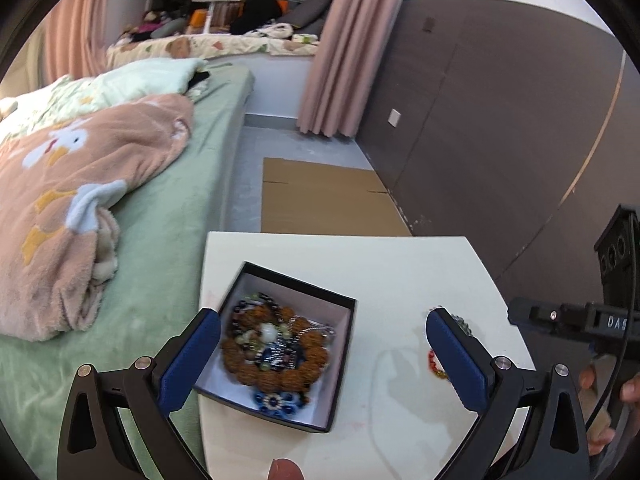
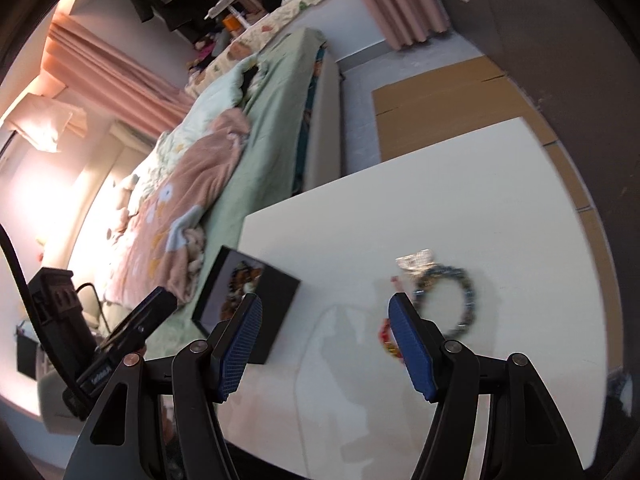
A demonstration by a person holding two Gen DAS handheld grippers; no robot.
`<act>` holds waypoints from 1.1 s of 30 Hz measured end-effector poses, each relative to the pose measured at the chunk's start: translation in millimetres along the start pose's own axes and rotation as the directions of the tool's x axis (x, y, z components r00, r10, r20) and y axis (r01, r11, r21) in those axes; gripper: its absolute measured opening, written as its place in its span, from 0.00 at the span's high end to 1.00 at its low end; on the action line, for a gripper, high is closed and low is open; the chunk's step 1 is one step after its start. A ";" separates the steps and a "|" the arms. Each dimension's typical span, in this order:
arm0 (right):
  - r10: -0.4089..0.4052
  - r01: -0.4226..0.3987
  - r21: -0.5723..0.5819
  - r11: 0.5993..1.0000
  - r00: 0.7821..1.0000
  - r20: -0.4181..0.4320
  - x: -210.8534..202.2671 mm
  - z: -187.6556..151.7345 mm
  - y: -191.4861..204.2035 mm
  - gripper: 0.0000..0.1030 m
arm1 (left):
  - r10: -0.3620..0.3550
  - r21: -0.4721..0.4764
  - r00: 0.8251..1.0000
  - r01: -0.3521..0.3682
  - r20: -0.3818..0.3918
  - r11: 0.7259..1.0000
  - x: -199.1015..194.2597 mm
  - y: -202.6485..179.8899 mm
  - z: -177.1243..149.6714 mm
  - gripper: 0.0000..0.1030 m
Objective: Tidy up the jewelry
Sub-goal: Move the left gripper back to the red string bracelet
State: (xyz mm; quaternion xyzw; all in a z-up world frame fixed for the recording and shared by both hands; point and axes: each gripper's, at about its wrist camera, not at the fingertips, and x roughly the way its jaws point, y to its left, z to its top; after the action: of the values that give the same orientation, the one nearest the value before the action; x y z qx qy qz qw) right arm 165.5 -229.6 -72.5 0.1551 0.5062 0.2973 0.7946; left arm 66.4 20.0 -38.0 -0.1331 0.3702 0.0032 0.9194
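Jewelry [image 1: 276,346]: heaped inside black box [image 1: 344,364] on white table [image 1: 400,268]. Blue bracelet [image 2: 466,292] lies right of box. Left gripper [image 1: 324,354], right gripper [image 2: 326,340]: jaws wide apart, holding nothing.

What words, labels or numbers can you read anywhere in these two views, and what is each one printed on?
"DAS", cut off at the picture's edge: white letters on the black body of the right gripper, seen from the left wrist view.
White lettering on the black body of the left gripper, seen from the right wrist view: too small and blurred to read.
Black jewelry box, beaded bracelet, white table: no text visible.
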 end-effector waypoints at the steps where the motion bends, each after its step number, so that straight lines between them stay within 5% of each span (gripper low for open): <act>1: 0.001 -0.001 -0.002 1.000 1.000 -0.001 -3.1 -0.2 -2.8 0.35 | -0.004 0.008 1.000 0.004 -0.003 1.000 1.6 -3.8 -1.6 0.00; 5: 0.000 0.000 0.014 1.000 1.000 -0.018 -9.2 -1.0 -13.8 0.35 | -0.018 0.036 0.999 0.019 -0.028 0.999 10.7 -18.5 -7.2 0.01; 8: -0.020 0.021 0.034 0.999 0.999 -0.035 -9.4 -3.8 -23.5 0.08 | -0.030 0.052 0.999 0.033 -0.045 0.998 16.2 -28.3 -12.0 0.01; 16: -0.071 0.076 0.068 0.995 0.995 -0.066 -14.6 -8.0 -46.8 0.08 | -0.045 0.094 0.995 0.054 -0.093 0.994 34.2 -55.4 -24.2 0.01; 27: -0.087 0.089 0.091 0.992 0.996 -0.019 -36.2 -1.7 -79.0 0.08 | -0.031 0.200 0.990 0.059 -0.139 0.978 66.0 -95.3 -43.6 0.24; 33: -0.098 0.102 0.128 0.986 0.994 -0.039 -34.5 -1.0 -96.7 0.08 | -0.015 0.242 0.985 0.056 -0.170 0.969 84.3 -114.2 -57.9 0.29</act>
State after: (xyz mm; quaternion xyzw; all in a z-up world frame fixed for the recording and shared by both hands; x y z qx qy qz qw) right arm 184.4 -326.3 -101.3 0.1761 0.5443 0.2257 0.7885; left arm 100.1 -112.3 -107.8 -0.0244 0.4411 -0.0705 0.8943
